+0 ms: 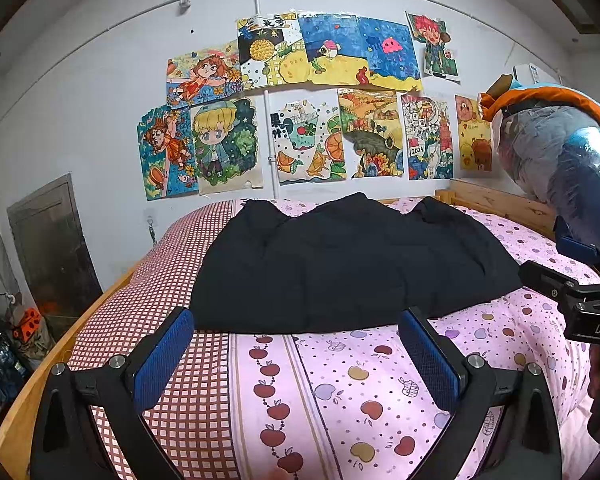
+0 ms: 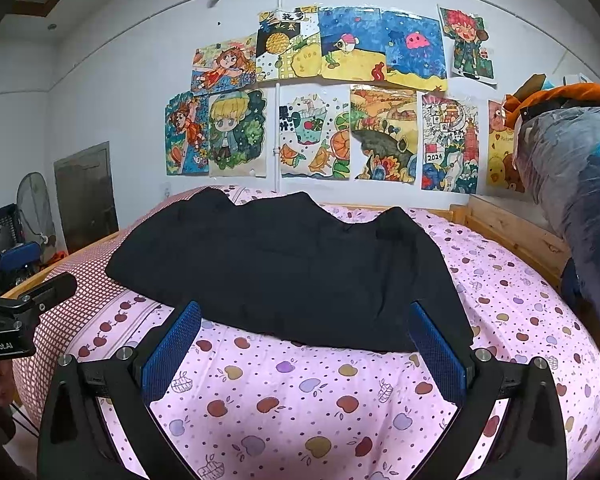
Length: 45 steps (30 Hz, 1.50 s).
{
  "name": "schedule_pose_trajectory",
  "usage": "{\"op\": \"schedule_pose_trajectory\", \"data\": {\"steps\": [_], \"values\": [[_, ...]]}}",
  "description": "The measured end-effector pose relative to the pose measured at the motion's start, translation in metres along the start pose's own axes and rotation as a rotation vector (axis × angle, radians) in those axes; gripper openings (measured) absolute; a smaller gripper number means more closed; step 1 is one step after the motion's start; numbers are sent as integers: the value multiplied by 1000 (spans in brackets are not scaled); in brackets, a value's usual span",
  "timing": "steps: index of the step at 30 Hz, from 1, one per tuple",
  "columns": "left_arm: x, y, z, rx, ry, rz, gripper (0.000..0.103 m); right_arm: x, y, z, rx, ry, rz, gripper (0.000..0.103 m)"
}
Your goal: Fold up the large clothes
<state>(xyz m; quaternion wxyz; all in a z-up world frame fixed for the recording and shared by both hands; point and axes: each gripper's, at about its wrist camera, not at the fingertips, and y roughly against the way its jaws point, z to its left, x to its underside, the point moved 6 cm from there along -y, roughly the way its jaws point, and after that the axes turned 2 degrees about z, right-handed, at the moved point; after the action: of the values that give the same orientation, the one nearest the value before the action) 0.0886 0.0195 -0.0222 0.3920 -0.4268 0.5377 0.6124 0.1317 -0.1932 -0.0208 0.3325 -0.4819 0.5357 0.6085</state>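
A large black garment [image 1: 352,264] lies spread on the bed, across the pink apple-print sheet [image 1: 340,380] and the red checked sheet [image 1: 172,288]. It also shows in the right wrist view [image 2: 284,264]. My left gripper [image 1: 296,320] is open and empty, held above the bed just in front of the garment's near hem. My right gripper [image 2: 304,316] is open and empty, its blue pads [image 2: 168,352] straddling the garment's near right edge. Each gripper shows at the side of the other's view: the right one [image 1: 580,300], the left one [image 2: 16,312].
A wooden bed frame [image 2: 512,232] bounds the bed at the right and left [image 1: 24,412]. A plastic-wrapped bundle of bedding [image 1: 560,160] is stacked at the right. Drawings [image 1: 300,112] cover the far wall. A fan [image 2: 32,204] and clutter stand at the left.
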Motion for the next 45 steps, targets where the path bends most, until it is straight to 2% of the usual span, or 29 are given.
{"op": "schedule_pose_trajectory", "data": {"steps": [45], "values": [[0, 0, -2, 1, -1, 2, 103, 4, -3, 3, -4, -10, 19, 101]]}}
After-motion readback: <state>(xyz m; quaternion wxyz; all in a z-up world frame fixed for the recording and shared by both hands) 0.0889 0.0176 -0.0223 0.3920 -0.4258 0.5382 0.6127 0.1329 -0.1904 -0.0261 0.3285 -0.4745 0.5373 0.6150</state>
